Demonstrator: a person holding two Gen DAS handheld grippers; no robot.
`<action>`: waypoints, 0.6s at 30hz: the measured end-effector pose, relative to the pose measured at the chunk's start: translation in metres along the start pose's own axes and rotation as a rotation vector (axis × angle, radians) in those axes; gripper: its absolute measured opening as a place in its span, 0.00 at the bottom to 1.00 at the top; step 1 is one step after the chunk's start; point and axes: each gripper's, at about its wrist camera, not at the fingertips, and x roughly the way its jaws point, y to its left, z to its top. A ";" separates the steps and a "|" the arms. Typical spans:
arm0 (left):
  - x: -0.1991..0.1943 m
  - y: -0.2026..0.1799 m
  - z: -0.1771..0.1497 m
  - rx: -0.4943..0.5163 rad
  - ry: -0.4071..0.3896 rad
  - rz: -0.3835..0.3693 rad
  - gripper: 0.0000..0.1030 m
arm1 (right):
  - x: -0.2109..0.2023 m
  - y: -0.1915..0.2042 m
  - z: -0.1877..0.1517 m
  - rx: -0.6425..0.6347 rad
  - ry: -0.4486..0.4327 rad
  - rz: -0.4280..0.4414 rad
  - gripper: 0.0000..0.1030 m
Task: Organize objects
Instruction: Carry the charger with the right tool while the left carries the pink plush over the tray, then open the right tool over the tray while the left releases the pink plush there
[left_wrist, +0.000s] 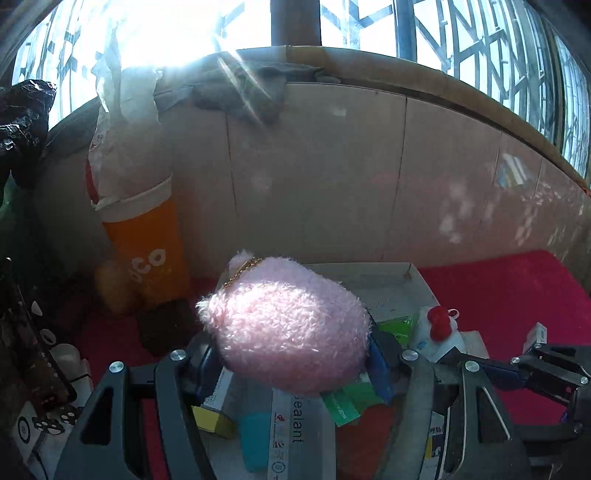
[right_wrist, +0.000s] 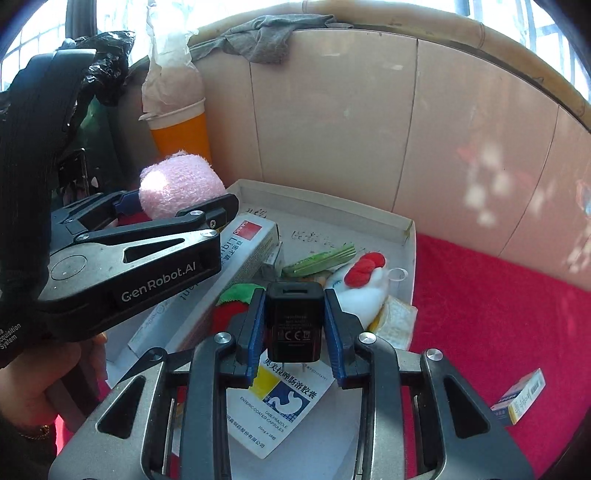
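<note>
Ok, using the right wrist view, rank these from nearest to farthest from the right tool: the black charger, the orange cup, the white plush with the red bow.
1. Black charger: between the right tool's fingers, gripped.
2. White plush with the red bow: just ahead, slightly right, in the white tray.
3. Orange cup: far back left, by the wall.

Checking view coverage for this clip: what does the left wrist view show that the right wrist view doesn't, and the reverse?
Left wrist only: the gold bead chain on the pink plush toy.

Right wrist only: the black charger held in the right gripper, and the omeprazole box beneath.

Both: the plush in the left gripper, white tray, orange cup, red cloth.
</note>
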 end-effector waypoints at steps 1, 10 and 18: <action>0.002 0.003 -0.001 -0.010 0.002 0.010 0.65 | -0.002 0.000 0.000 0.002 -0.007 -0.007 0.32; -0.001 0.002 -0.002 -0.014 -0.030 0.066 0.81 | -0.025 -0.011 -0.006 0.030 -0.071 -0.039 0.82; -0.021 0.002 -0.003 -0.030 -0.075 0.094 1.00 | -0.073 -0.027 -0.028 0.079 -0.151 -0.026 0.82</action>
